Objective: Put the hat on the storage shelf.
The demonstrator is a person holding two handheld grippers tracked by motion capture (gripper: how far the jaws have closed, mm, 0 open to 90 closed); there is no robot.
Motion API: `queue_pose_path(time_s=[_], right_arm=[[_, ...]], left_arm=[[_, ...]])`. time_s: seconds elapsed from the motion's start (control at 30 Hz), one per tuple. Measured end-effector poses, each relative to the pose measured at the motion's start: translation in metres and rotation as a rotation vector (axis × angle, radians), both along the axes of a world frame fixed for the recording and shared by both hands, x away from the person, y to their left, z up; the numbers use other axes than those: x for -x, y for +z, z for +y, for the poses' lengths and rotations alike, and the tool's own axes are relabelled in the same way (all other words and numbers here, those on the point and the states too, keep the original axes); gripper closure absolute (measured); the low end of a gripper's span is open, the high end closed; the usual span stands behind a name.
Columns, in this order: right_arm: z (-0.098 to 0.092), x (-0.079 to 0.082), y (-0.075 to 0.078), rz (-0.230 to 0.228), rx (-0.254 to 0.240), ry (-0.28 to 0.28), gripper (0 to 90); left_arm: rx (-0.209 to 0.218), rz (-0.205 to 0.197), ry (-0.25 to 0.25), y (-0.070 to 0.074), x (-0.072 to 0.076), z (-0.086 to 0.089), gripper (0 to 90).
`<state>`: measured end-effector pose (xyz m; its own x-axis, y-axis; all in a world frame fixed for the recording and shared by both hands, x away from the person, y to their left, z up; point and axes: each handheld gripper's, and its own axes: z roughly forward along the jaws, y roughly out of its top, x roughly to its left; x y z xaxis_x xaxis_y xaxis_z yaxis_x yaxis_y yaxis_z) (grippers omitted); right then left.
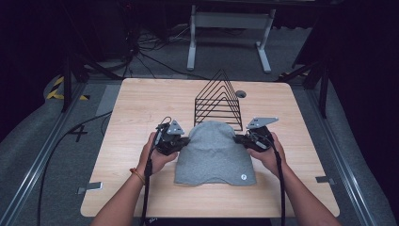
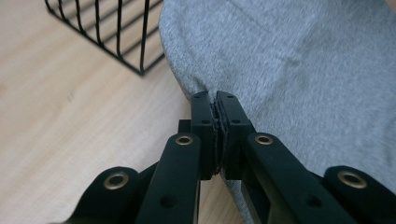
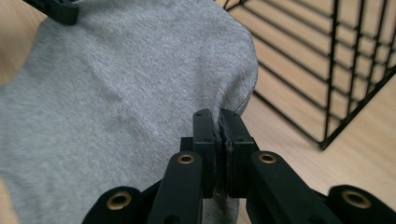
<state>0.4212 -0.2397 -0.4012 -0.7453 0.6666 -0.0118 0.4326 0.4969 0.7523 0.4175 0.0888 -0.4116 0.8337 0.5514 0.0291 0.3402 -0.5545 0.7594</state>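
1. Grey knit hat [image 1: 214, 153] lies flat on the wooden counter [image 1: 131, 108], near the person's edge and about midway across, its rounded crown pointing away from the person and a small round badge [image 1: 243, 177] near its lower right corner.
2. Left claw [image 1: 184, 140] is pinched closed on the hat's left edge; in the left gripper view its jaws meet with a sliver of grey fabric caught between them at the cloth's border [image 2: 215, 109].
3. Right claw [image 1: 238, 139] is likewise closed on the hat's right edge, and the right gripper view shows the jaws pressed together where the fabric's rim curls over [image 3: 219, 123].
4. Each claw is held by a hand: the left hand [image 1: 157, 153] wears an orange band at the wrist, the right hand [image 1: 269, 153] is bare.
5. Black wire rack [image 1: 219, 101], made of nested triangular frames, stands upright just beyond the hat's crown; whether they touch cannot be told.
6. Cables trail from both claws back along the forearms.
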Motion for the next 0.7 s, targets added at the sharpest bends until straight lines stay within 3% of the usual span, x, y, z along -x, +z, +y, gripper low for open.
queue_pose_path(time_s=[0.13,0.2,0.23,0.27,0.33,0.37,0.53,0.7], right_arm=[[-0.009,0.009,0.021,-0.055,-0.024,-0.007,86.4],[-0.012,0.014,0.031,-0.087,-0.027,-0.004,86.4],[-0.012,0.014,0.031,-0.087,-0.027,-0.004,86.4],[-0.015,0.017,0.042,-0.115,-0.035,-0.010,86.4],[-0.016,0.018,0.047,-0.130,-0.037,-0.013,86.4],[-0.018,0.018,0.052,-0.139,-0.045,-0.018,86.4],[-0.029,0.017,0.079,-0.194,-0.071,-0.040,86.4],[-0.036,0.018,0.111,-0.254,-0.091,-0.048,86.4]], left_arm=[[0.007,-0.031,-0.012,0.013,0.001,-0.001,87.2],[0.014,-0.062,-0.025,0.030,-0.001,-0.004,87.2],[0.014,-0.062,-0.025,0.030,-0.001,-0.004,87.2],[0.025,-0.083,-0.032,0.040,-0.003,-0.008,87.2],[0.024,-0.086,-0.039,0.044,-0.004,-0.010,87.3],[0.011,-0.106,-0.047,0.051,-0.005,-0.013,87.3],[0.031,-0.137,-0.070,0.075,-0.011,-0.020,87.4],[0.055,-0.196,-0.090,0.110,-0.012,-0.024,87.5]])
